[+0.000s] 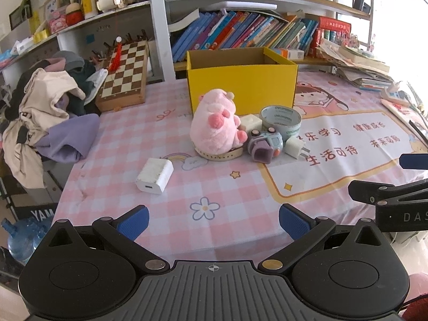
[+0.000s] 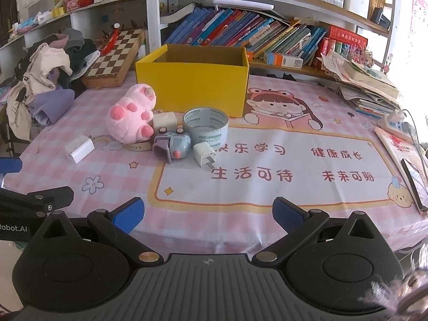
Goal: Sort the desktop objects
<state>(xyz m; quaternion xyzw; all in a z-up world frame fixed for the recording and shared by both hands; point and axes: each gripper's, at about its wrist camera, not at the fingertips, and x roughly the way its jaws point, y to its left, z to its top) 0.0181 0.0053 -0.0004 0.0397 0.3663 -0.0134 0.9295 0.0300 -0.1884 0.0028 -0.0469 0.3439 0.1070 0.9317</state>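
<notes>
Cluttered shelves back our bench (image 2: 267, 214); box (image 2: 192, 80) sits open at frame centre, likely the sorting bin. Plush (image 2: 131, 115), tape (image 2: 206, 125), toy (image 2: 174, 144) and plug (image 2: 203, 155) bunch before it, charger (image 1: 155, 175) apart left. Left hand-held gripper (image 1: 214, 220) and right hand-held gripper (image 2: 208, 214) hover low, jaws apart, empty.

Both cameras sit low at the near edge of the bench (image 1: 107, 160), each looking forward along its own gripper toward the bookshelves behind. The left wrist view stands further left, so the yellow box (image 1: 242, 88) lies ahead and slightly right, and the right gripper (image 1: 388, 198) enters at its right edge. The right wrist view sees that box (image 2: 191, 87) left of centre, with the left gripper (image 2: 34, 200) at its left edge. Both share the pink plush toy (image 1: 214, 123) (image 2: 131, 113), tape roll (image 1: 281, 120) (image 2: 206, 125) and chessboard (image 1: 124, 72) (image 2: 115, 56).
</notes>
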